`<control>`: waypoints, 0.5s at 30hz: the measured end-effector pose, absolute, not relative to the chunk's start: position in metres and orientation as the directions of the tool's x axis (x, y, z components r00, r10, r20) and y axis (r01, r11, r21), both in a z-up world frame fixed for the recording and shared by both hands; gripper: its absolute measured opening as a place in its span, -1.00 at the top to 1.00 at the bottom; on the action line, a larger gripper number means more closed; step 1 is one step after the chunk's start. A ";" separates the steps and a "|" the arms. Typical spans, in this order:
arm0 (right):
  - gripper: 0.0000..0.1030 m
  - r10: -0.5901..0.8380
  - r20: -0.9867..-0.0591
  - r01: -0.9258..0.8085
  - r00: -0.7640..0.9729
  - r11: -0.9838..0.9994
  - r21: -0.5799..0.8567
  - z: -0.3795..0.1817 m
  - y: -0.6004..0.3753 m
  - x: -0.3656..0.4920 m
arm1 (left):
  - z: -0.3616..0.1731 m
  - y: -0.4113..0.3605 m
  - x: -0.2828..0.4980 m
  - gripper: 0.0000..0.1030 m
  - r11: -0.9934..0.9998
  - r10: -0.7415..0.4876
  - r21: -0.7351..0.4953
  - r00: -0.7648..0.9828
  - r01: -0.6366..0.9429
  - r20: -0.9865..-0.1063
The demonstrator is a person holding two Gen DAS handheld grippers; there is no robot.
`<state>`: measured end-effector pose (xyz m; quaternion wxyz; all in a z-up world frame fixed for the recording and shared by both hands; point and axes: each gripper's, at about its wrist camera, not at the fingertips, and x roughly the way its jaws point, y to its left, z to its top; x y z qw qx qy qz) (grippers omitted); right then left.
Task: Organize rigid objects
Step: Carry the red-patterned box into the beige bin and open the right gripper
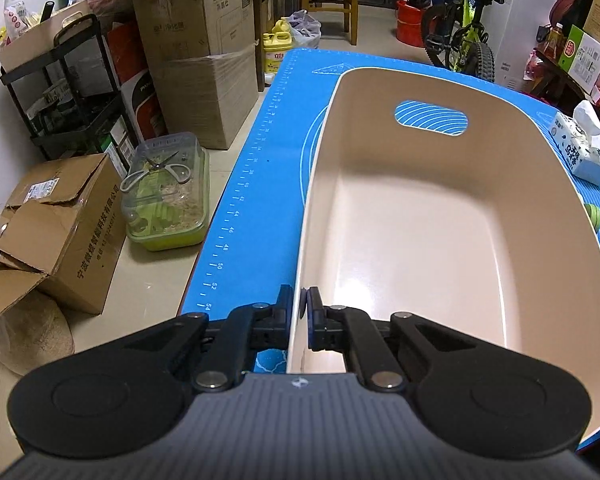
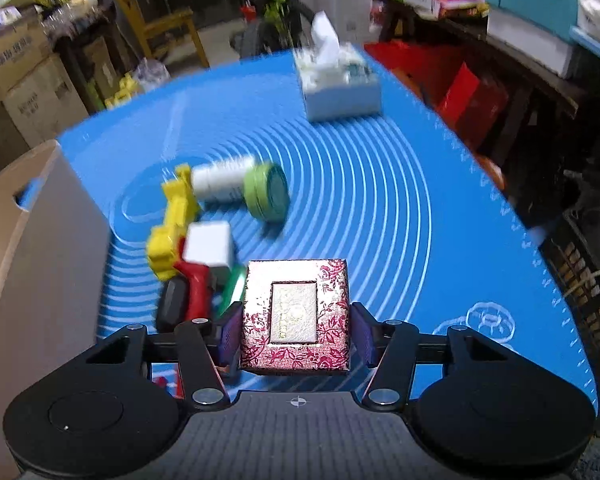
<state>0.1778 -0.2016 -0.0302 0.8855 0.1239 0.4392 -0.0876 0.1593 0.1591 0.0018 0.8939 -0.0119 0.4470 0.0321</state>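
My left gripper (image 1: 300, 306) is shut on the near left rim of a large beige plastic bin (image 1: 420, 232), which stands on the blue mat (image 1: 252, 208) and holds nothing. My right gripper (image 2: 296, 330) is shut on a red floral-patterned box (image 2: 296, 316) with a cream label, held above the mat (image 2: 400, 220). Beyond it lie a yellow toy piece (image 2: 172, 224), a white cube (image 2: 208, 244), a red and black object (image 2: 188, 292), and a white bottle (image 2: 224, 180) with a green cap. The bin's wall (image 2: 32, 260) shows at the left in the right wrist view.
A tissue box (image 2: 340, 84) sits at the mat's far side and also shows in the left wrist view (image 1: 580, 152). Cardboard boxes (image 1: 204, 72), a black shelf rack (image 1: 72, 92) and a green-based clear container (image 1: 168, 200) stand on the floor to the left. Shelves (image 2: 520, 40) stand to the right.
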 end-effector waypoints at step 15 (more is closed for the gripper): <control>-0.17 0.167 -0.570 -0.003 0.804 0.961 0.277 0.069 -0.138 0.176 | 0.001 0.159 0.160 0.83 0.997 0.045 0.001 0.598 -0.073 -0.801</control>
